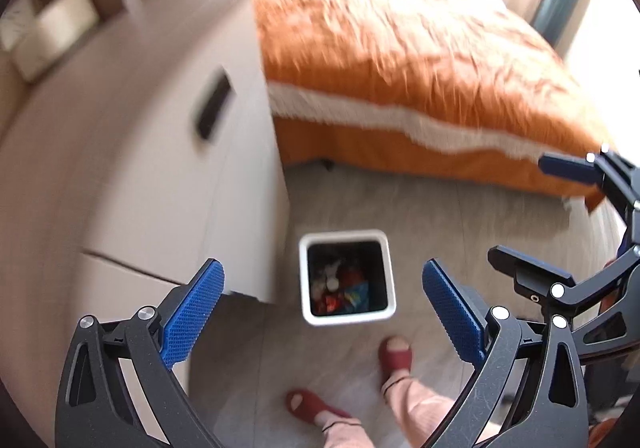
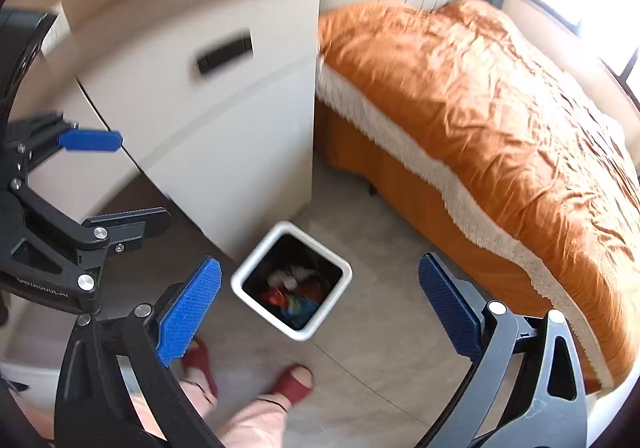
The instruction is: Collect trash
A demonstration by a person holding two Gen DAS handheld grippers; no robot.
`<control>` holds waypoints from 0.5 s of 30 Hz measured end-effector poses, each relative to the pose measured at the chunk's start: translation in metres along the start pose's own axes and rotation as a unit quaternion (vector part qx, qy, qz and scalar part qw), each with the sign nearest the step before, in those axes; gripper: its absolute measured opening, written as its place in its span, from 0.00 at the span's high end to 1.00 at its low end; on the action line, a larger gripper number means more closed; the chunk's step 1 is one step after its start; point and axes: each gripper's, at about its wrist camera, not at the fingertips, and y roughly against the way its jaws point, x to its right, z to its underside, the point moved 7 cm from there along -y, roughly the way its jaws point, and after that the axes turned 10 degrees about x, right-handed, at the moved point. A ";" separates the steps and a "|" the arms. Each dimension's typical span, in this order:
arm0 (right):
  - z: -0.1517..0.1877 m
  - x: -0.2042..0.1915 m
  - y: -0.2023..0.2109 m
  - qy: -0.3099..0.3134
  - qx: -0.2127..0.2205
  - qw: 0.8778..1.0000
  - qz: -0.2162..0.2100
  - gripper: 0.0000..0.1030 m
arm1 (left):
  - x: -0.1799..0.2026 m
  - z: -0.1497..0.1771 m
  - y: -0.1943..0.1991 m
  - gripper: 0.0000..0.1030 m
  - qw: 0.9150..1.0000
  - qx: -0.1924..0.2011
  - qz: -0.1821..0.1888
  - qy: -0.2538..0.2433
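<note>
While both jaws gape wide and empty, the trash bin (image 1: 347,276) (image 2: 291,280) sits on the floor between them.

Orange-covered bed (image 2: 480,107) beside a white cabinet (image 2: 224,107) on pale tiled floor (image 2: 380,348), window-lit.

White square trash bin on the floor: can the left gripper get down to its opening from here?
Probably yes. The white square trash bin stands open-topped below the open, empty left gripper, with only bare floor around it; the white cabinet stands beside it.

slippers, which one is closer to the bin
The person's right slipper, toe just below the bin. The left slipper sits further back. Both are red and open-toed.
</note>
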 end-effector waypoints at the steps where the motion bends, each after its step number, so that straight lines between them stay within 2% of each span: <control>1: -0.010 -0.002 0.009 -0.004 0.010 1.000 -0.001 0.04 | -0.006 -0.009 0.016 0.05 1.000 0.015 -0.006 0.005; 4: -0.043 -0.017 0.036 -0.008 0.051 0.999 -0.008 0.04 | -0.026 -0.033 0.060 0.05 0.998 0.059 -0.026 0.023; 8: -0.089 -0.051 0.059 -0.004 0.104 0.994 -0.023 0.04 | -0.063 -0.053 0.112 0.05 0.990 0.108 -0.084 0.025; 11: -0.123 -0.085 0.071 0.001 0.137 0.990 -0.044 0.04 | -0.097 -0.058 0.156 0.05 0.980 0.141 -0.133 0.033; 15: -0.163 -0.129 0.088 0.026 0.180 0.981 -0.061 0.04 | -0.149 -0.052 0.210 0.05 0.965 0.169 -0.183 0.076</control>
